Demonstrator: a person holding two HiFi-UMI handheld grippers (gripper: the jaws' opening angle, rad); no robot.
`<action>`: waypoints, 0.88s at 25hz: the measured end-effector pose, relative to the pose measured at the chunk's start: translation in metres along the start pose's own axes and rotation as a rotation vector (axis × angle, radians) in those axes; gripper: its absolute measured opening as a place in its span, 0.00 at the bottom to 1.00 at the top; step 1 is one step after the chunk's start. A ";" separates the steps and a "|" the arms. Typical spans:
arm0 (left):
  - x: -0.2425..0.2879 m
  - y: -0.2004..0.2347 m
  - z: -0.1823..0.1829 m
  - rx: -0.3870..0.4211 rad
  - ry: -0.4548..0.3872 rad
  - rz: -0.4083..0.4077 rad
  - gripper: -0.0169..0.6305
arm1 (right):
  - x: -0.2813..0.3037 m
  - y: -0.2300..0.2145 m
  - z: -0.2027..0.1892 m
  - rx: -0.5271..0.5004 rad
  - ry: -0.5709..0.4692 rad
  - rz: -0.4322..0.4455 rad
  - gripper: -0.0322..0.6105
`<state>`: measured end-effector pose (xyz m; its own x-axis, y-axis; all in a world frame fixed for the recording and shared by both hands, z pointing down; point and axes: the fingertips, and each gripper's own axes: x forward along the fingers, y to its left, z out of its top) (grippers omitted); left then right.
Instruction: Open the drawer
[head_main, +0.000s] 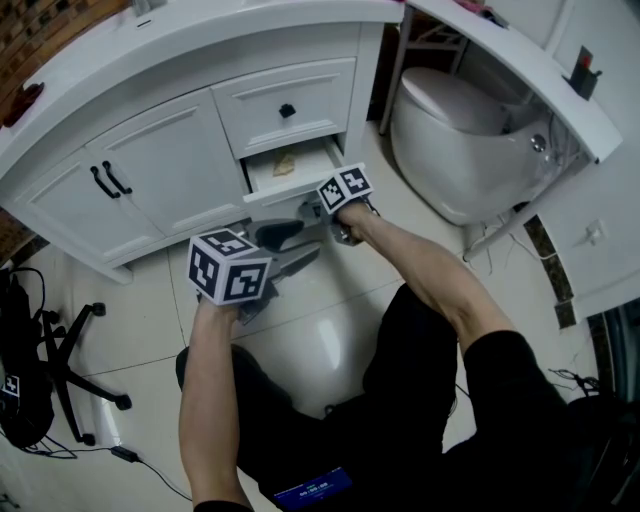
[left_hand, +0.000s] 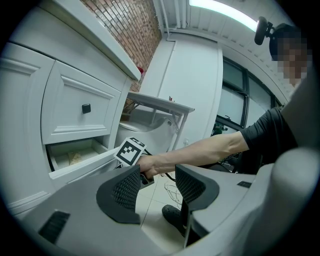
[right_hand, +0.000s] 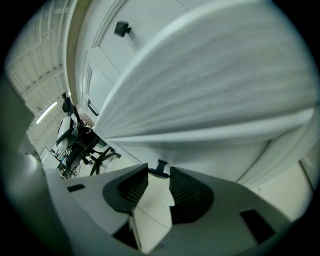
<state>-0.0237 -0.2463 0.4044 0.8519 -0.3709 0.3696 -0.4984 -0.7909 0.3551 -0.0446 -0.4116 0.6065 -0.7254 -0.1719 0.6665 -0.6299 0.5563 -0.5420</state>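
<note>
The white vanity's lower drawer (head_main: 292, 158) stands partly pulled out, with a tan scrap (head_main: 285, 166) inside; in the left gripper view the drawer (left_hand: 75, 159) shows below the closed upper drawer. My right gripper (head_main: 312, 210) is at the drawer's front. Seen from the right gripper view, the right gripper (right_hand: 159, 176) is shut on the small black knob (right_hand: 160, 167) under the drawer front (right_hand: 210, 85). My left gripper (head_main: 305, 241) hovers just in front of the drawer, lower left of the right one. Its jaws (left_hand: 159, 187) stand open with nothing between them.
The closed upper drawer has a black knob (head_main: 287, 110). Cabinet doors with black handles (head_main: 110, 180) lie to the left, a white toilet (head_main: 450, 140) to the right. A black chair base (head_main: 70, 350) stands on the tile floor at the left.
</note>
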 end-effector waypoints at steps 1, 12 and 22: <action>0.000 -0.002 0.000 0.001 0.001 -0.002 0.36 | -0.001 0.001 -0.002 -0.006 0.004 -0.002 0.29; 0.000 -0.016 -0.003 0.012 0.006 -0.011 0.36 | -0.008 0.008 -0.017 -0.043 0.035 -0.026 0.29; 0.000 -0.034 -0.005 0.028 0.013 -0.023 0.36 | -0.013 0.013 -0.027 -0.063 0.039 -0.050 0.29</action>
<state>-0.0077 -0.2171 0.3964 0.8608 -0.3466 0.3728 -0.4742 -0.8123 0.3396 -0.0359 -0.3802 0.6041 -0.6815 -0.1694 0.7119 -0.6451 0.5985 -0.4751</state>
